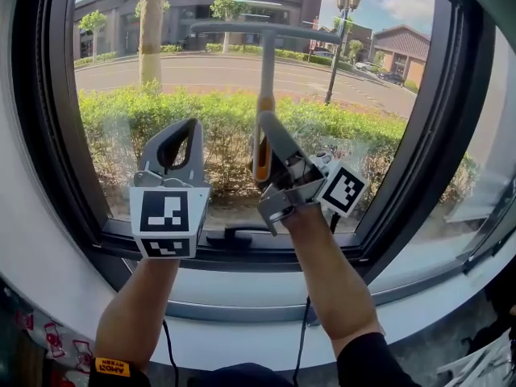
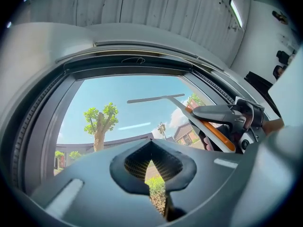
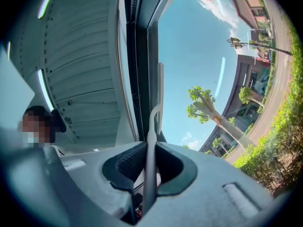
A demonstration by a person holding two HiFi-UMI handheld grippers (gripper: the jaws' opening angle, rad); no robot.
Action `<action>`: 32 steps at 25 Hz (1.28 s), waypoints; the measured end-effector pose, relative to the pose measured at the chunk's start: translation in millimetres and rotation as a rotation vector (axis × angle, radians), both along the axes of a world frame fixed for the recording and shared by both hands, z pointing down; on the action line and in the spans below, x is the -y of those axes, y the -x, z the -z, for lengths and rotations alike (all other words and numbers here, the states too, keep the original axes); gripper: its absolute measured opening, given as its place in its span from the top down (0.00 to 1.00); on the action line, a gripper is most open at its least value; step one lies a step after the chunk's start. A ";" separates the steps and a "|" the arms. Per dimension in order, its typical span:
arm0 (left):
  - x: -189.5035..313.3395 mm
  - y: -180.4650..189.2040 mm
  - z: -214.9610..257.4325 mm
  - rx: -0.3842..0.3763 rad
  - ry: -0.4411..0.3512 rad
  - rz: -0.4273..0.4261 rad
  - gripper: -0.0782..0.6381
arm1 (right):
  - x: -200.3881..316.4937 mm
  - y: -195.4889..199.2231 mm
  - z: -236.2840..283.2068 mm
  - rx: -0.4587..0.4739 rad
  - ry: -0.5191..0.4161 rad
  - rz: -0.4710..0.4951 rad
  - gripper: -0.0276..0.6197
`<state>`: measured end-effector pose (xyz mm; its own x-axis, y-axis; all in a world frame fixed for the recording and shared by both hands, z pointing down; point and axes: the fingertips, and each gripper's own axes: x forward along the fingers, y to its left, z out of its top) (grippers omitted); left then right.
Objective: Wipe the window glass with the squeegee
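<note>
The squeegee (image 1: 267,63) stands upright before the window glass (image 1: 201,79). Its long, slim crossbar lies level across the upper middle of the pane, on a thin grey T-shaped stem that widens below into an orange grip. Whether the blade presses on the glass cannot be told.

The right gripper (image 1: 266,131) pinches that stem. In the right gripper view the two dark, ribbed pads (image 3: 130,162) close on the smooth pale stem (image 3: 152,122), which runs straight up out of the right gripper (image 3: 149,148).

The left gripper (image 1: 179,135) is held up just beside it, to the left and apart from the squeegee. Its matte grey jaws are pressed together on nothing. In the left gripper view only a hairline slit shows below the diamond-shaped hollow between its ribbed pads (image 2: 137,162).

Each gripper carries a white cube with black square markers (image 1: 165,220). The dark, rounded window frame (image 1: 60,135) borders the pane above a smooth white sill (image 1: 242,337). Beyond the glass are a leafy green hedge (image 1: 121,111), a rough tree trunk (image 1: 151,31) and a street lamp (image 1: 345,2).
</note>
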<state>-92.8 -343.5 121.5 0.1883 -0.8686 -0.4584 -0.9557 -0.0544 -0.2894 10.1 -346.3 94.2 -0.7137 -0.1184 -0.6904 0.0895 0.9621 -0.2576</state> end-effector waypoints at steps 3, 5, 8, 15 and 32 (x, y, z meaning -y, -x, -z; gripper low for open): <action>5.8 -2.6 -11.7 -0.006 0.023 -0.009 0.87 | 0.1 0.1 -17.4 -0.004 0.021 0.012 0.88; 7.0 -3.8 -21.1 -0.009 0.035 -0.016 0.87 | -1.5 0.4 -31.8 -0.007 0.037 0.019 0.88; 6.5 -6.7 -38.1 -0.015 0.056 -0.030 0.87 | -4.7 -1.8 -57.3 -0.013 0.070 0.024 0.88; 8.5 -15.1 -82.6 -0.024 0.124 -0.053 0.87 | -10.8 -14.0 -121.5 -0.039 0.145 0.016 0.88; 10.0 -35.4 -136.9 -0.022 0.218 -0.071 0.87 | -20.2 -26.6 -184.8 -0.046 0.245 0.027 0.88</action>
